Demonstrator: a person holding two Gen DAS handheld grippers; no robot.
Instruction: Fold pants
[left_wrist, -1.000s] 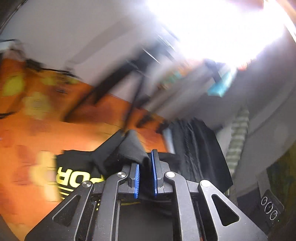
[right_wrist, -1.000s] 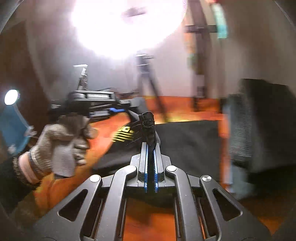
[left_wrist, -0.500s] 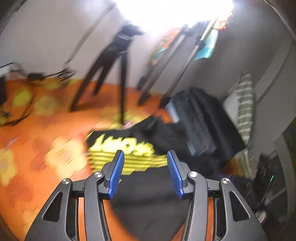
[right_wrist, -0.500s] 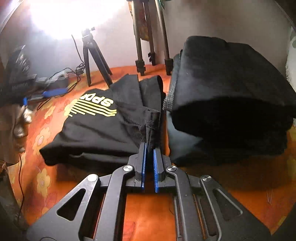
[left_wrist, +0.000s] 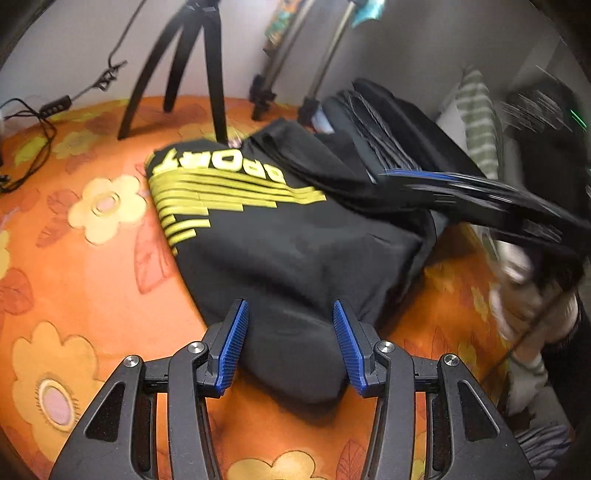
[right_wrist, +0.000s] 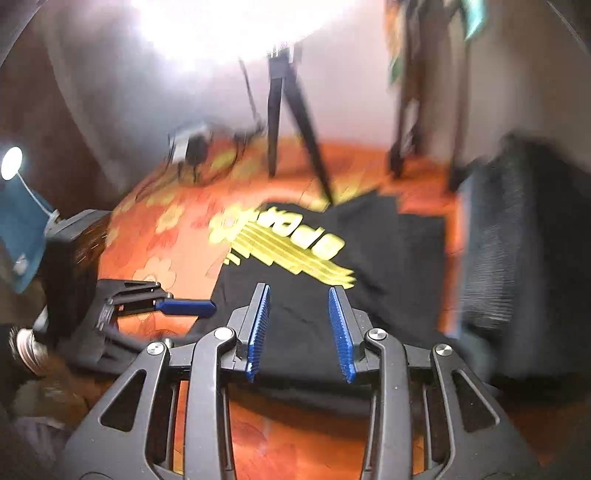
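The pants (left_wrist: 280, 236) lie folded into a compact black bundle on the orange flowered cover (left_wrist: 85, 266); the yellow print faces up at the far end; the bundle's long axis runs from the near end, by the jaws, away toward the tripod (left_wrist: 192, 62).

Left gripper (left_wrist: 290, 341): jaws wide open, holding nothing; the near end of the bundle sits directly ahead, between and below the blue pads (left_wrist: 232, 343); contact cannot be told.

Right gripper (right_wrist: 300, 328): jaws wide open, holding nothing; the bundle's near edge lies just ahead and below; the view is blurred.

In the left view the right gripper appears as a blurred streak above the bundle's right side, beside the stack (left_wrist: 399, 125) of dark folded garments; the stack lies just right of the pants, touching or nearly so.

Judgement: the fold appears complete or nearly so; both grippers are about equally near the near end. No containers are visible; the stack serves as the likely destination for the bundle.
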